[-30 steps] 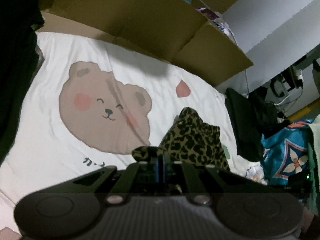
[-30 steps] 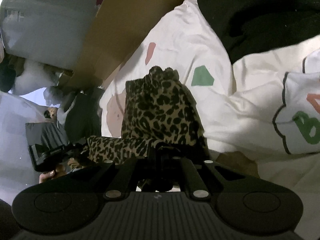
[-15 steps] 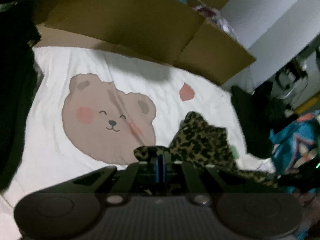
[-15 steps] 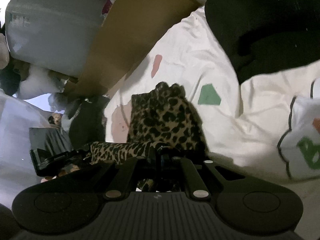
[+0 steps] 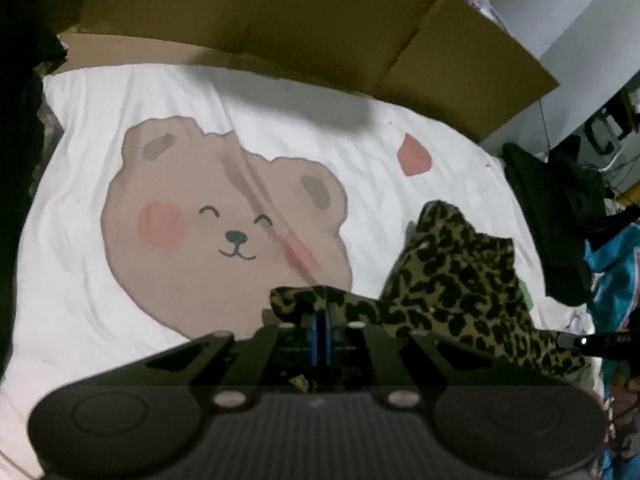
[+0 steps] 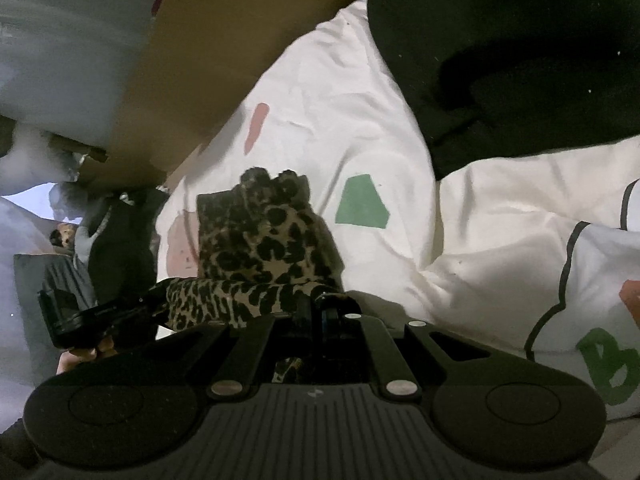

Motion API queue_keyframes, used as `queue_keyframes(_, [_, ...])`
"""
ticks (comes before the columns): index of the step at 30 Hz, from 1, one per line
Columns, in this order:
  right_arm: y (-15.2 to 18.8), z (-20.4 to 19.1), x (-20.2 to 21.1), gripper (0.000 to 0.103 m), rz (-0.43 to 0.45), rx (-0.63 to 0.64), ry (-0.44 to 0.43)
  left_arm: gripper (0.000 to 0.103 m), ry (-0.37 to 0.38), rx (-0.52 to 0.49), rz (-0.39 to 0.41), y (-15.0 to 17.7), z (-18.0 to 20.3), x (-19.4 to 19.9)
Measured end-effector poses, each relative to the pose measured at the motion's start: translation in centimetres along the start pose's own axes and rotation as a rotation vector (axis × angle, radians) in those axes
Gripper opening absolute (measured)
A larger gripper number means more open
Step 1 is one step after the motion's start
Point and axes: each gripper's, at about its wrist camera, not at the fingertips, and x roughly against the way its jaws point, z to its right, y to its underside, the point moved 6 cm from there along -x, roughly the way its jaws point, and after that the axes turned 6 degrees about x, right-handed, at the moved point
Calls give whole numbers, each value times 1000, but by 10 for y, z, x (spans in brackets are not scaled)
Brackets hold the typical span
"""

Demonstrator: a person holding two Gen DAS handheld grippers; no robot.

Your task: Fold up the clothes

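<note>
A leopard-print garment (image 5: pixel 452 276) hangs stretched between my two grippers above a white sheet with a bear print (image 5: pixel 224 224). My left gripper (image 5: pixel 320 316) is shut on one corner of the garment. My right gripper (image 6: pixel 316 308) is shut on the other corner of the garment (image 6: pixel 260 240), whose body droops down to the sheet ahead. In the right wrist view the left gripper (image 6: pixel 100 312) shows at the left, holding the taut edge. In the left wrist view the right gripper (image 5: pixel 592 340) shows at the right edge.
Brown cardboard panels (image 5: pixel 320 28) stand along the far edge of the bed. A black garment (image 6: pixel 520 48) lies on the sheet at the upper right of the right wrist view. Dark clothes (image 5: pixel 556 216) and a teal patterned cloth (image 5: pixel 616 280) pile up on the right of the left wrist view.
Both grippers have kept their hold and moved apart. The garment's top edge has been pulled taut between them and the garment has lifted a little.
</note>
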Motion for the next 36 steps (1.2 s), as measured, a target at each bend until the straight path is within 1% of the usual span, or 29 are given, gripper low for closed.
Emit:
queue_keyframes(6, [0, 11, -14, 4, -13, -23, 19, 4, -21, 14, -13, 0, -3, -18])
queue_keyframes(9, [0, 11, -13, 7, -18, -38, 2, 9, -6, 39, -30, 1, -3, -19])
queue_keyframes(10, [1, 11, -11, 10, -19, -43, -8, 16, 2, 48, -32, 2, -4, -18])
queue_keyframes(11, [2, 11, -10, 19, -20, -48, -19, 20, 9, 54, -34, 3, -5, -16])
queue_keyframes(12, [3, 11, -8, 23, -22, -53, -30, 22, 17, 60, -35, 4, -6, -15])
queue_keyframes(13, [4, 10, -7, 30, -24, -56, -37, 27, 21, 61, -38, 5, -7, -13])
queue_keyframes(14, [6, 9, -6, 35, -28, -56, -42, 28, 23, 59, -42, 7, -7, -12])
queue_keyframes(18, [14, 6, -2, 36, -42, -62, -58, 30, 11, 49, -45, 15, -9, -4])
queue_keyframes(19, [16, 5, -1, 39, -42, -66, -64, 32, 8, 48, -44, 18, -10, -2])
queue_keyframes(20, [17, 5, 1, 43, -40, -67, -71, 35, 5, 47, -43, 20, -10, 0])
queue_keyframes(24, [23, 2, 4, 43, -36, -67, -95, 38, 15, 40, -48, 28, -7, 8])
queue_keyframes(28, [30, -3, -1, 43, -41, -43, -87, 40, 14, 8, -82, 43, -1, 5])
queue_keyframes(33, [36, -10, -6, 43, -38, -12, -86, 39, 23, -45, -127, 61, 11, -6])
queue_keyframes(36, [38, -15, -9, 43, -35, 23, -68, 39, 3, -85, -128, 66, 16, -10])
